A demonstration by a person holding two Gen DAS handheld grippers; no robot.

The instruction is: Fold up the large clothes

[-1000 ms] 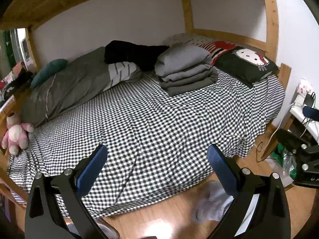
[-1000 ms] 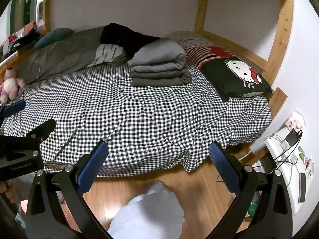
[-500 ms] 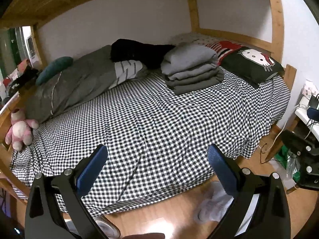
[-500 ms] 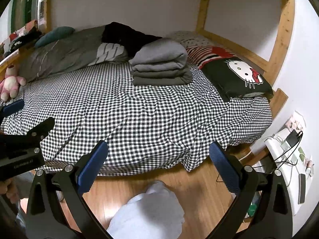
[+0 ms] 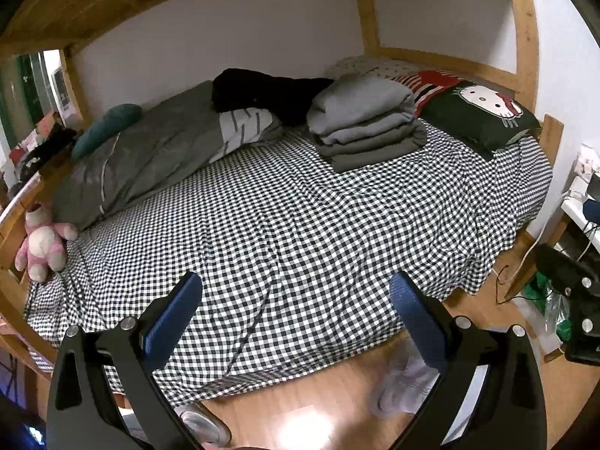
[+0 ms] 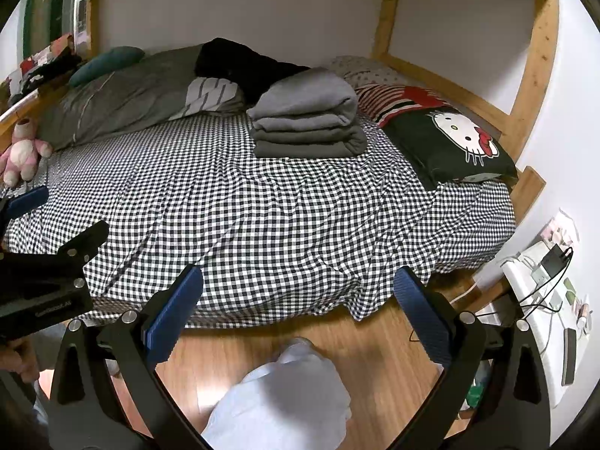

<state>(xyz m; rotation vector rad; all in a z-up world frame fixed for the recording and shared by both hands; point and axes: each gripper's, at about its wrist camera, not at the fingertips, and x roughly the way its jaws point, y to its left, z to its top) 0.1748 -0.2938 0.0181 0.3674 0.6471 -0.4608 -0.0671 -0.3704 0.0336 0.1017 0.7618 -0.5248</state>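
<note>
Both tongs hang spread wide over the near edge of the bed (image 5: 300, 225), gripping nothing. The left tongs (image 5: 296, 300) show 2 blue pads (image 5: 172, 318) parted over the checked sheet (image 5: 337, 232) and the wood floor (image 5: 300, 405). The right tongs (image 6: 298, 292) are equally agape, their pads (image 6: 176, 311) framing the sheet's hanging hem and the floor below.

The folded clothes (image 5: 365, 123) sit in a grey stack at the far side of the bed, well apart from both tongs. In the right view the same stack (image 6: 309, 120) lies just beside a Hello Kitty pillow (image 6: 450, 142), which lies on its right. Behind the stack lies a black garment (image 5: 266, 93), touching a striped cloth (image 5: 243, 127). A grey duvet (image 5: 142, 157) runs along the wall on the left, with a teal cushion (image 5: 107, 127) at its far end. A pink plush toy (image 5: 41, 243) sits at the bed's left corner, by the wooden frame (image 5: 525, 30).

In the right view the left tongs (image 6: 48, 262) appear at the left edge. A pale trouser leg (image 6: 285, 401) fills the bottom centre, above the floor. A white desk (image 6: 543, 300) with cables stands at the far right, beside the bed.
</note>
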